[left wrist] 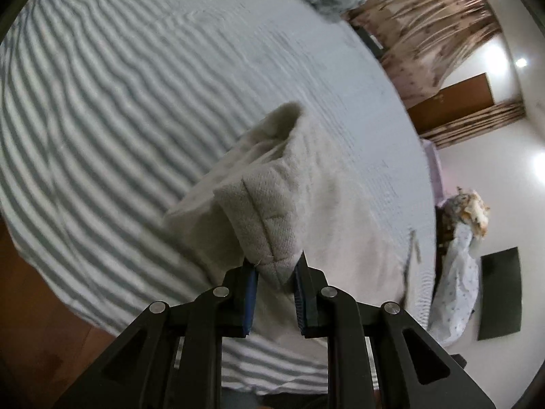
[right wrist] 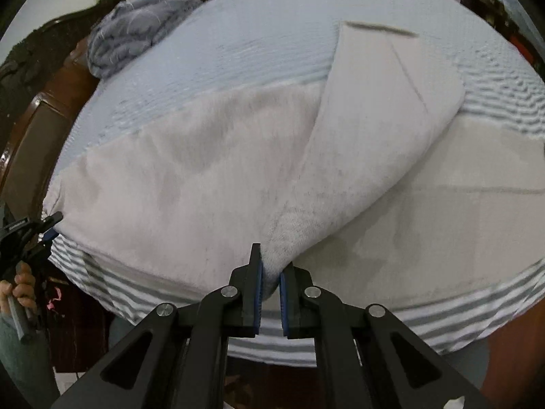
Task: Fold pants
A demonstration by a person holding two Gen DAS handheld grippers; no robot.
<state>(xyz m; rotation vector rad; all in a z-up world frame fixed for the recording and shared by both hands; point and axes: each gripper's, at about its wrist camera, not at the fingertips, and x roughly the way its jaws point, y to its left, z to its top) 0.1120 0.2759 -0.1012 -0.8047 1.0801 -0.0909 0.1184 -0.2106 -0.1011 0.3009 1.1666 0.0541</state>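
Pants (right wrist: 218, 156), off-white and fleecy, are lying across a grey-and-white striped bedcover (left wrist: 102, 78), with one part folded over diagonally toward the far side. The left gripper (left wrist: 275, 269) is pinching a stitched hem corner of the pants, its blue-padded jaws standing narrow with the thick cloth pressed between them and lifted off the cover. The right gripper (right wrist: 270, 272) is gripping a bunched fold at the near edge, its jaws nearly together on the fabric. In the right wrist view the left gripper is showing at the far left edge, and a hand (right wrist: 18, 289) is holding its handle. A grey-blue knitted blanket (right wrist: 136, 24) is resting crumpled at the bed's far corner, beside a dark wooden bed frame (right wrist: 41, 126). Patterned curtains (left wrist: 425, 24), a wooden door (left wrist: 453, 97) and pale walls are enclosing the room.
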